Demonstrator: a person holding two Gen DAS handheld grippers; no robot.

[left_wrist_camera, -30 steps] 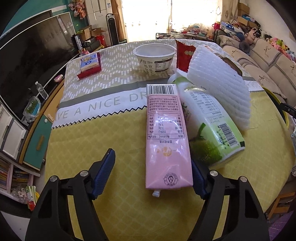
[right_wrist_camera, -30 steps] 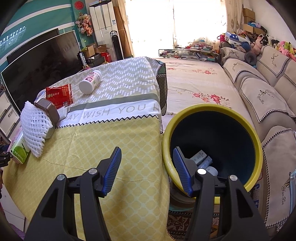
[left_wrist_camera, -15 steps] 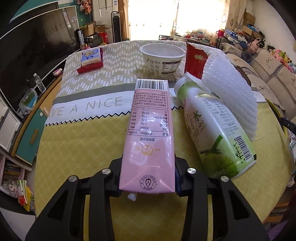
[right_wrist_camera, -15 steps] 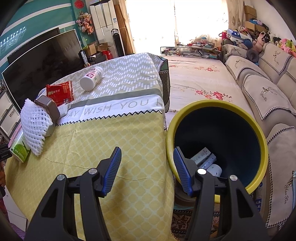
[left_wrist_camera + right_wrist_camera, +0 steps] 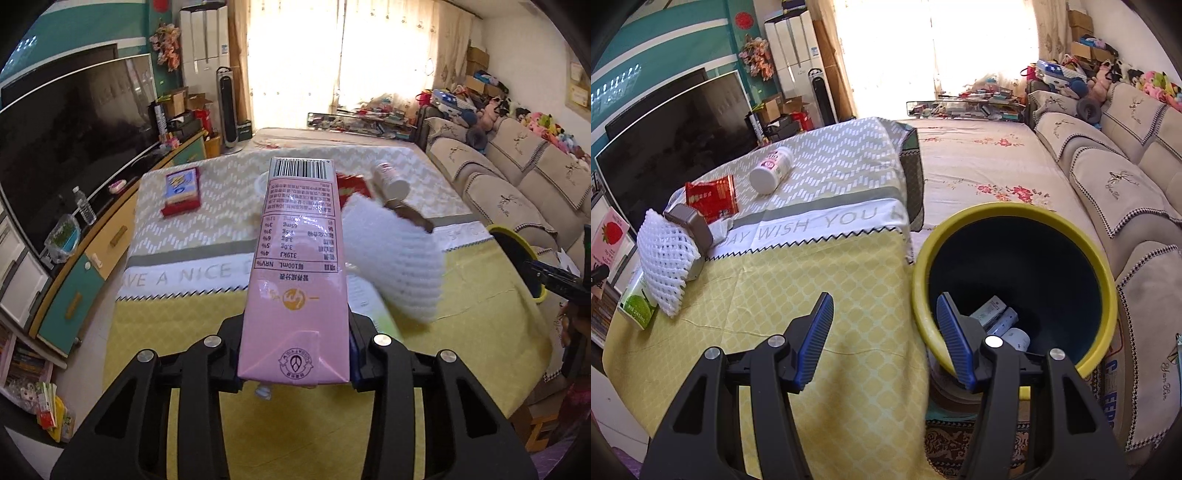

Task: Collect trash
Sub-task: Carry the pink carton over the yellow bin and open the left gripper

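Now I am gripping the pink carton (image 5: 295,280) by its bottom end in the left gripper (image 5: 295,363), lifting it clear of the yellow tablecloth (image 5: 177,332) for binning. At three o'clock, the yellow-rimmed bin (image 5: 1015,280) is waiting beside the table, with my right gripper (image 5: 884,339) hovering wide and empty near its rim.

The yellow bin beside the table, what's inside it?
Inside the yellow bin, a few pale cartons and bottles lie at the bottom. The right gripper covers part of it.
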